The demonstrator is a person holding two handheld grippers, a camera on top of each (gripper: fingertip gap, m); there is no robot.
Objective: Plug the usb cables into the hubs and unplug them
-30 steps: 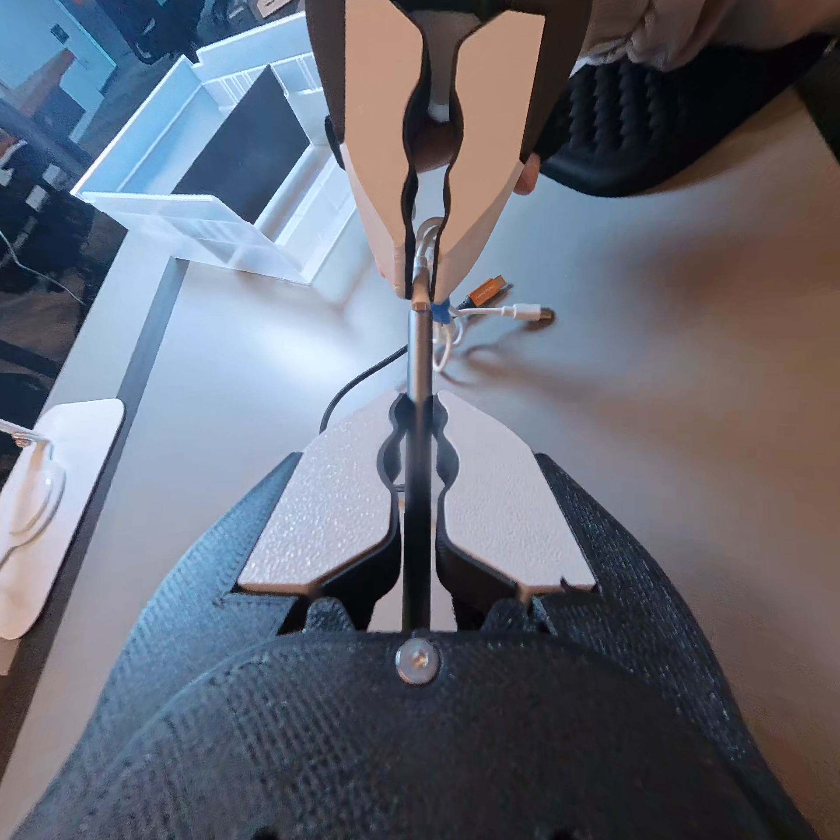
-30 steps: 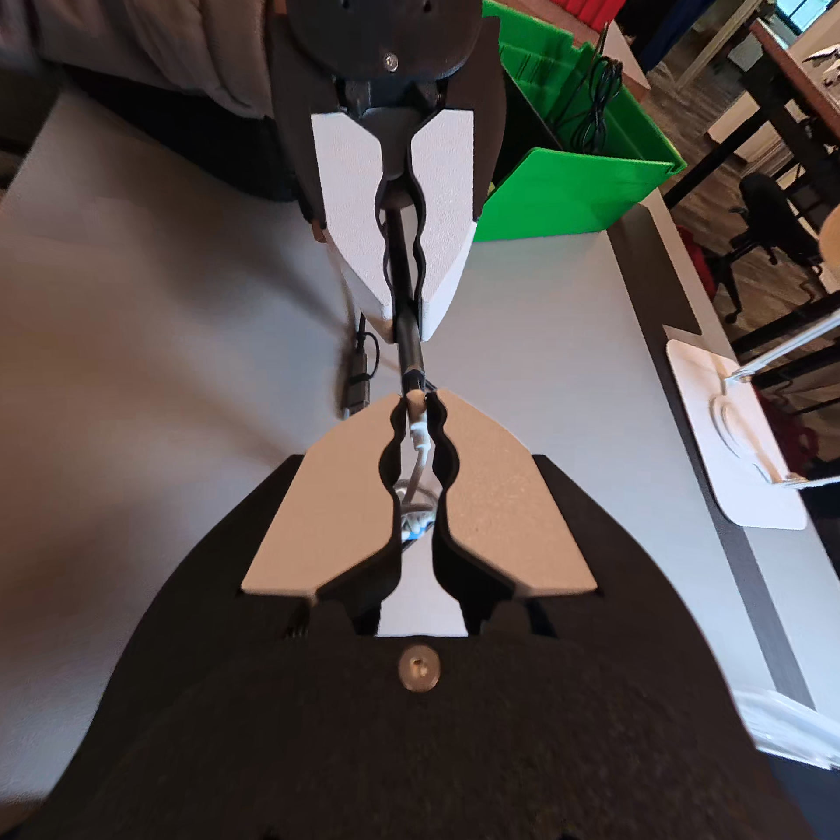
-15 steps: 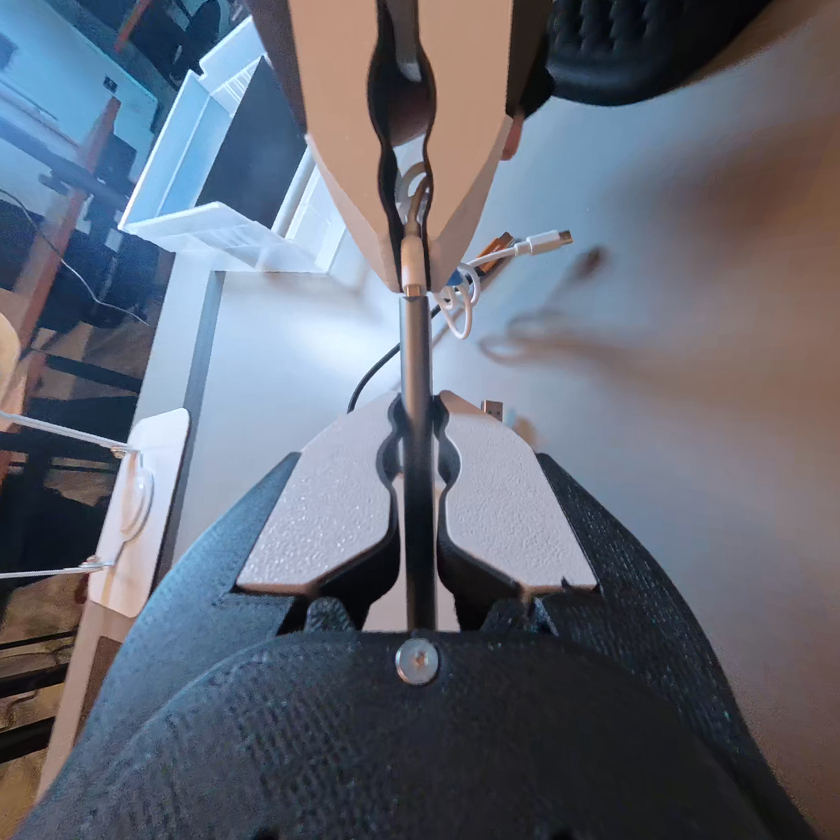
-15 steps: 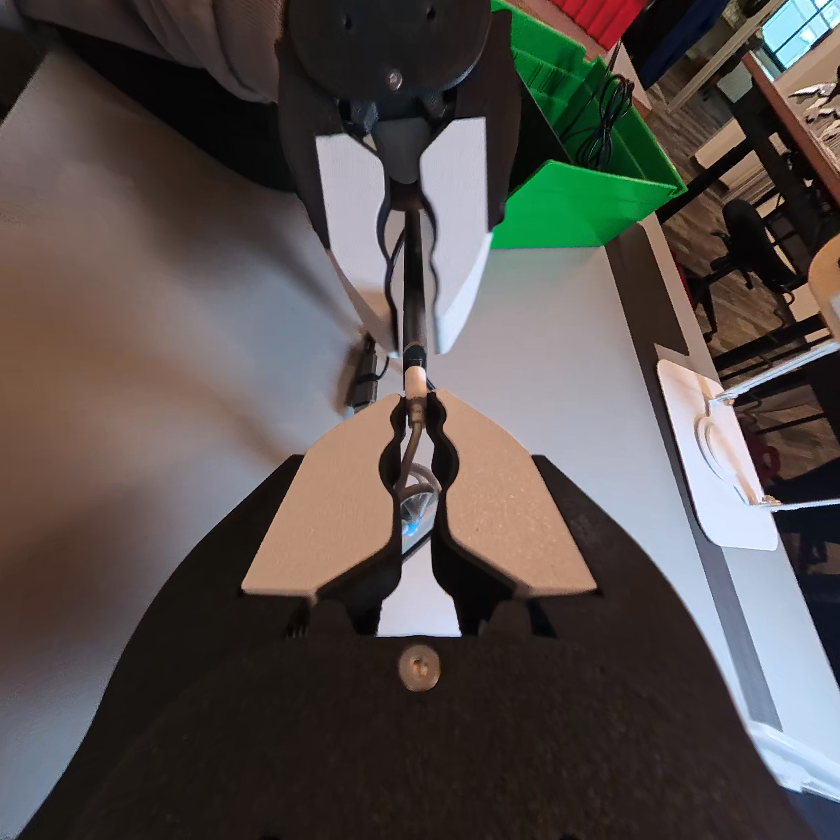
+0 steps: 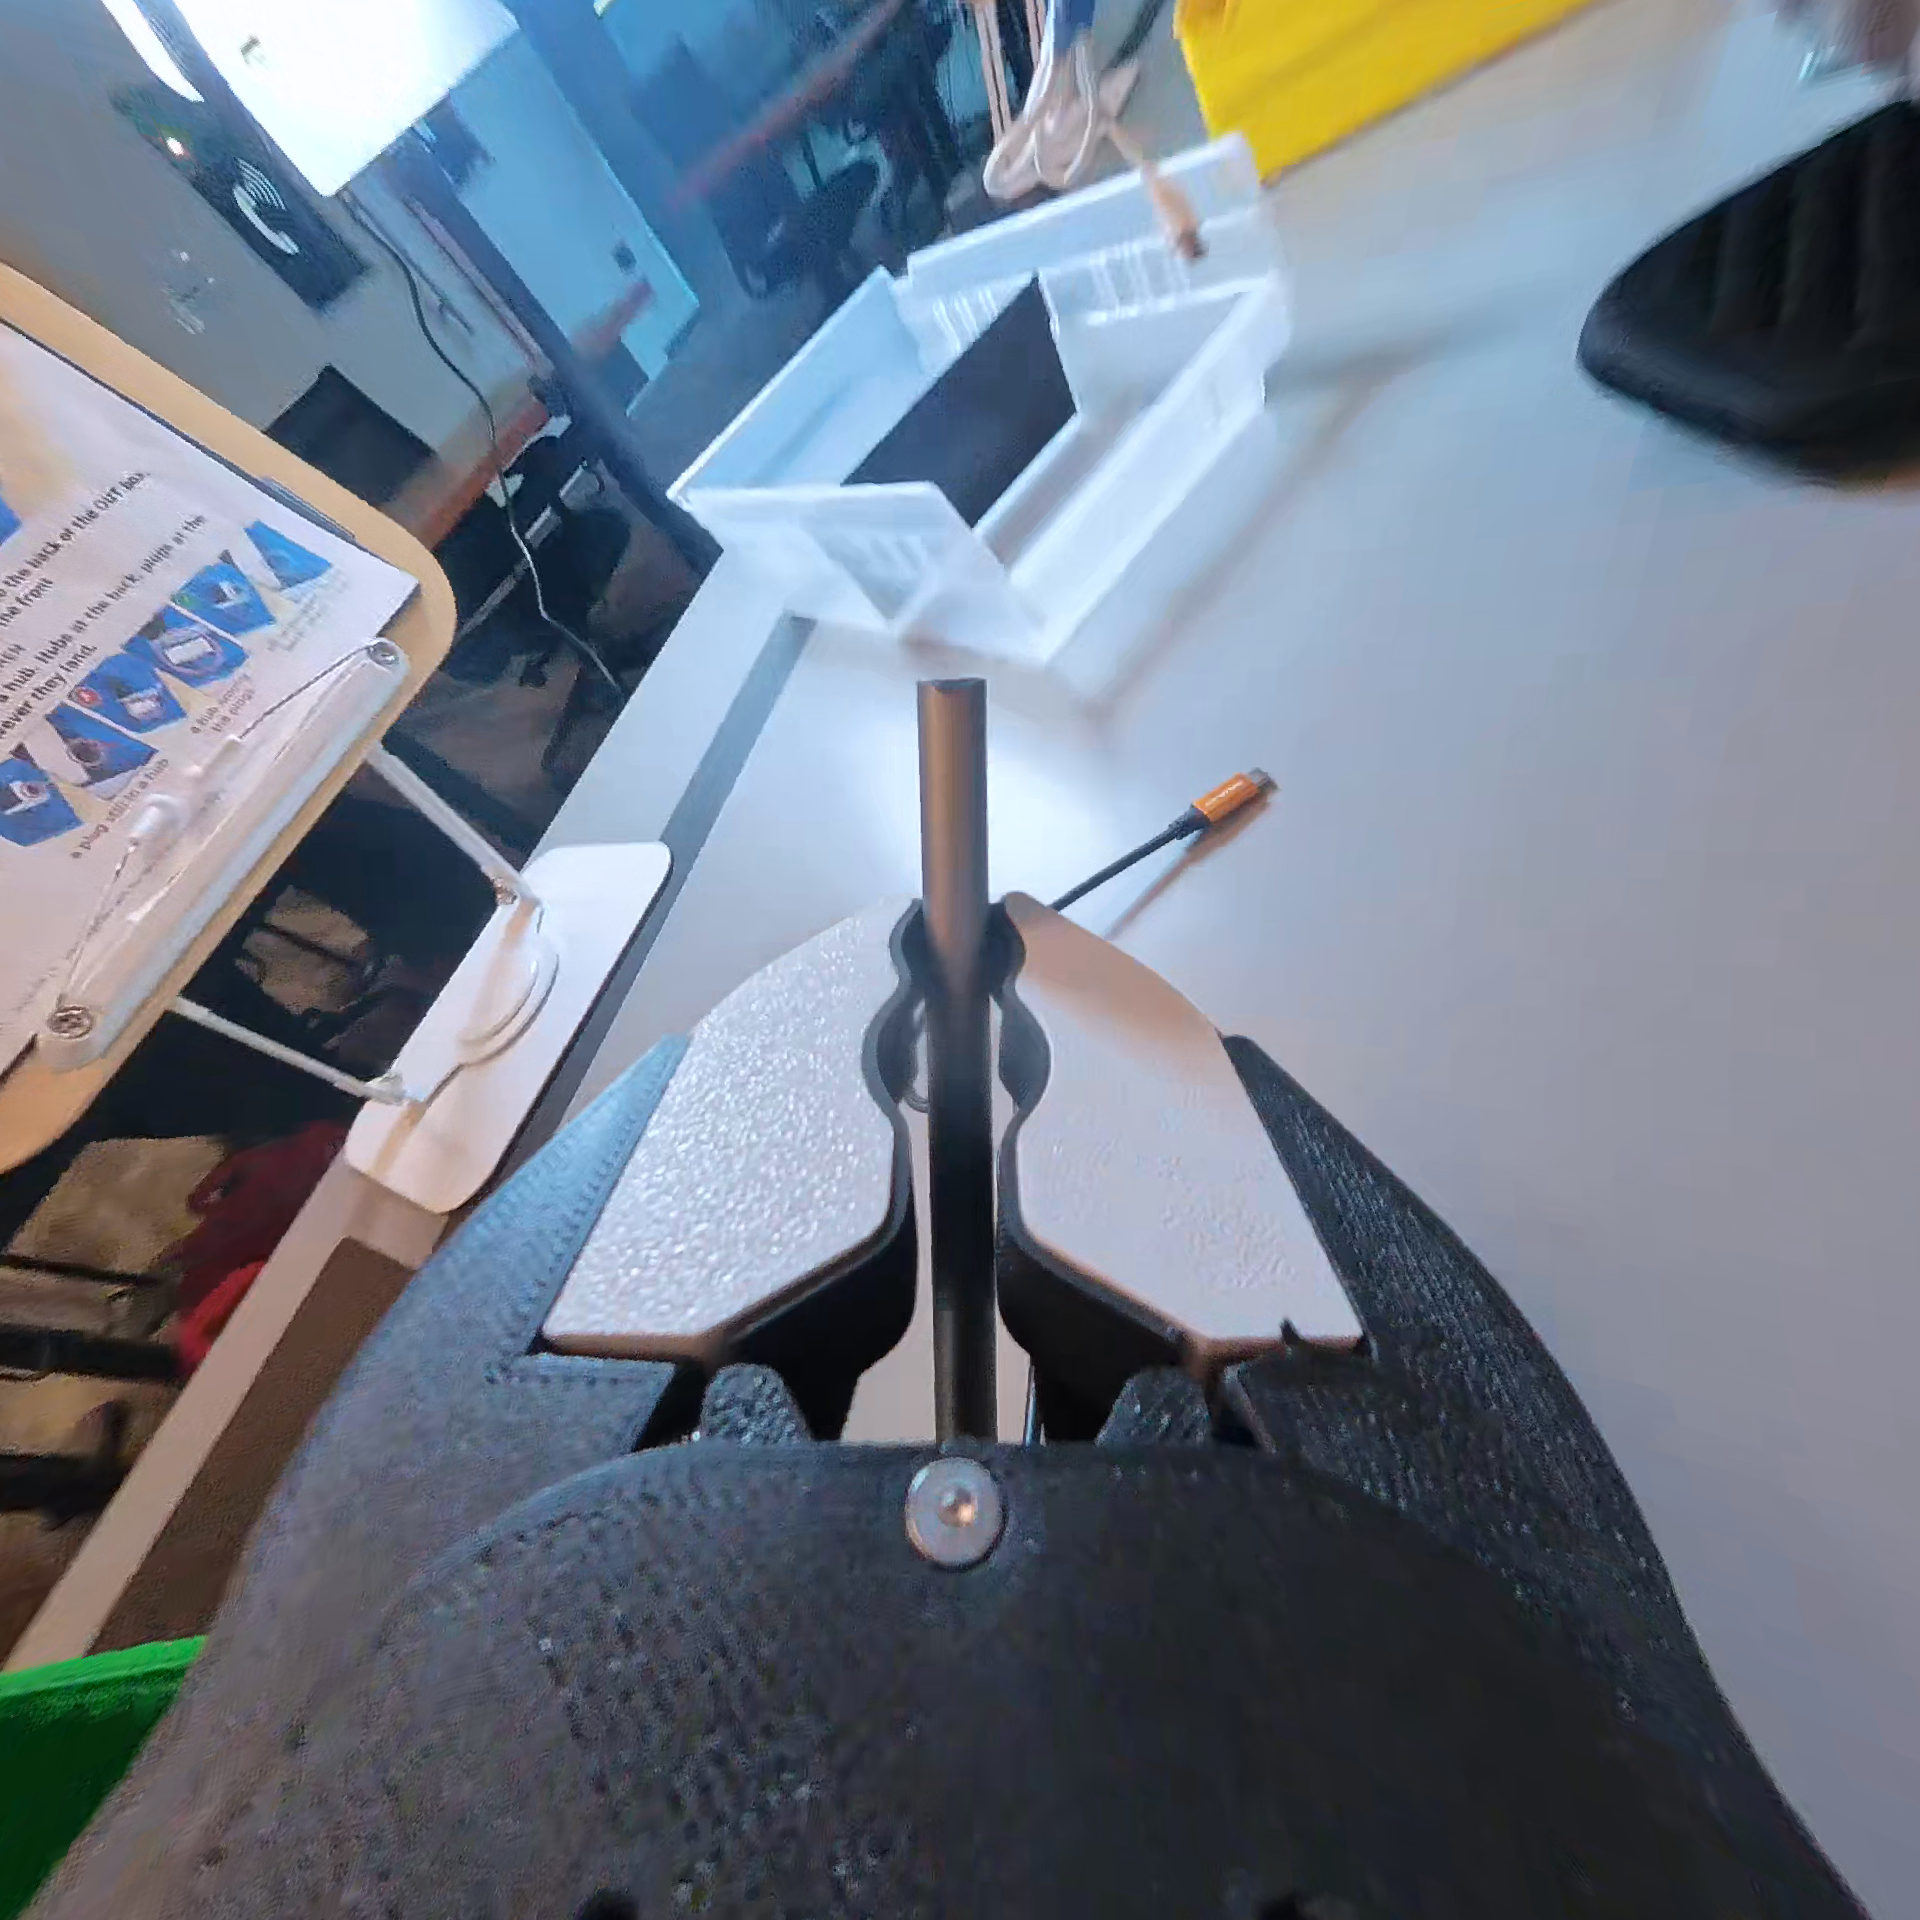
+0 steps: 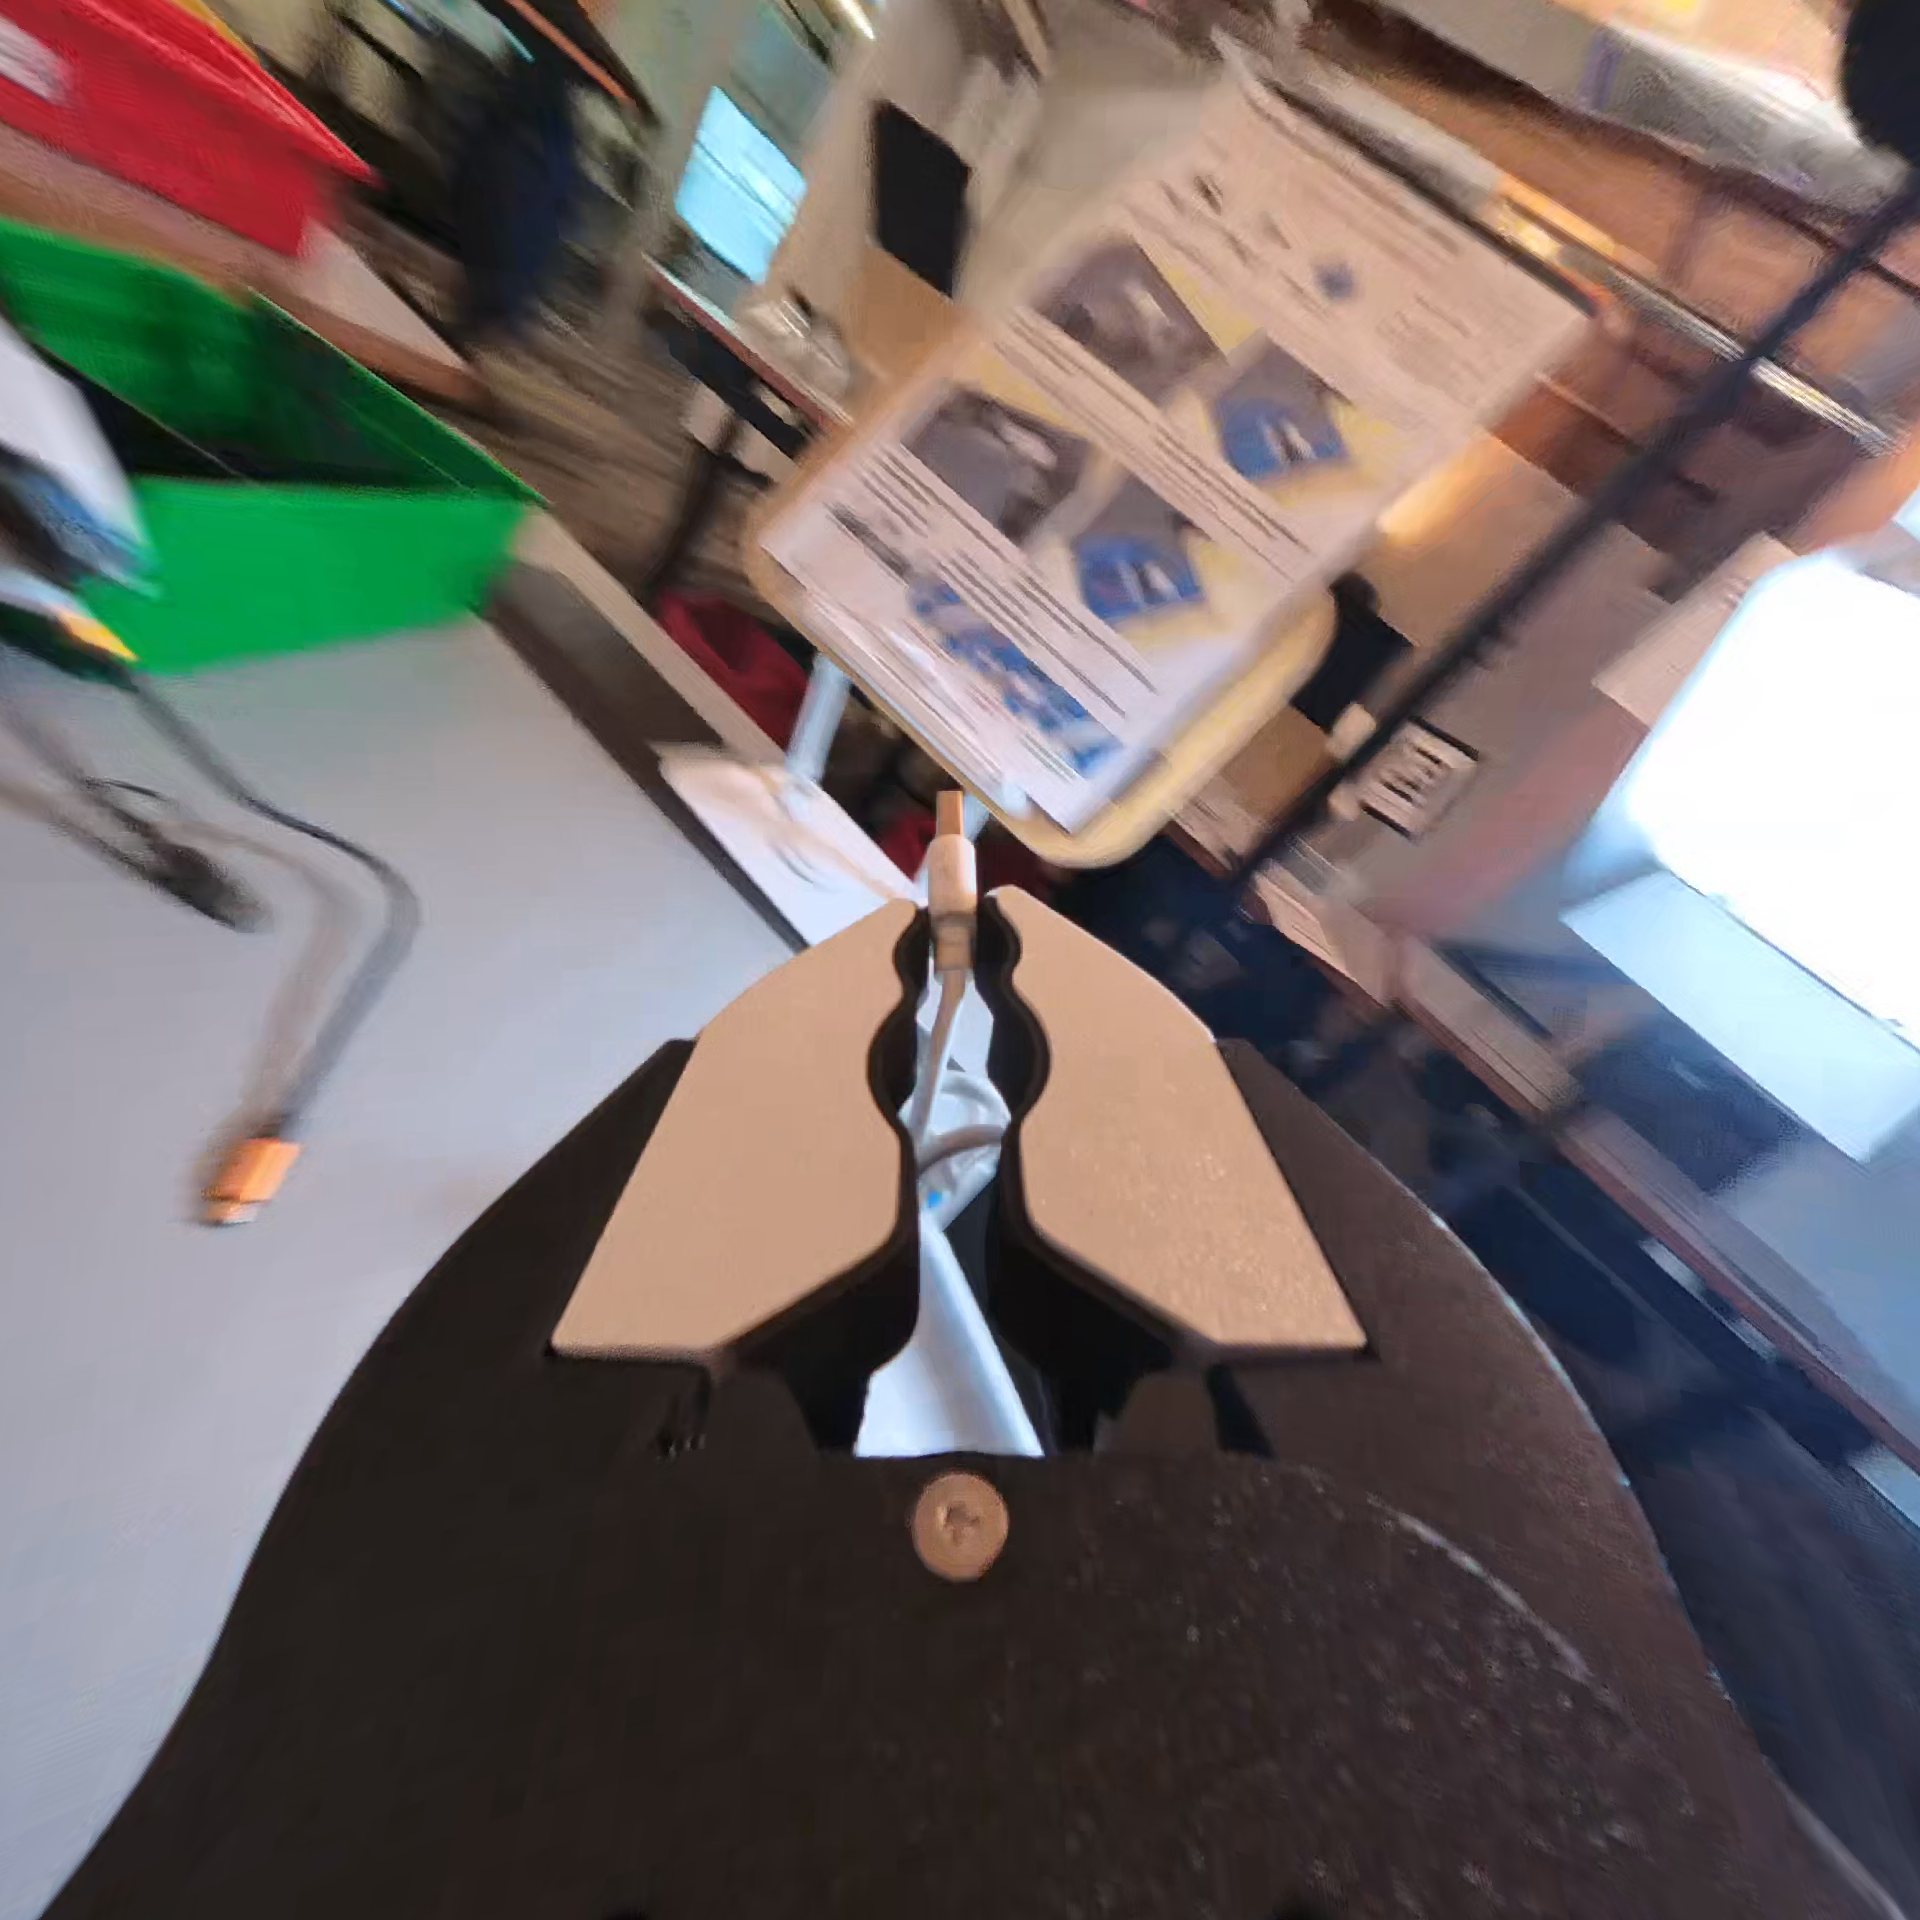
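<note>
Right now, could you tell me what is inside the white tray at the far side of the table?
The white tray shows one black rectangular panel in its middle section. Its ribbed side compartments are too blurred to tell, and the tray's near wall hides the floor behind it.

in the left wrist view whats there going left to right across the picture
instruction sheet on its stand → white stand base → hub clamped in the left gripper → orange-tipped cable plug → black padded object
</note>
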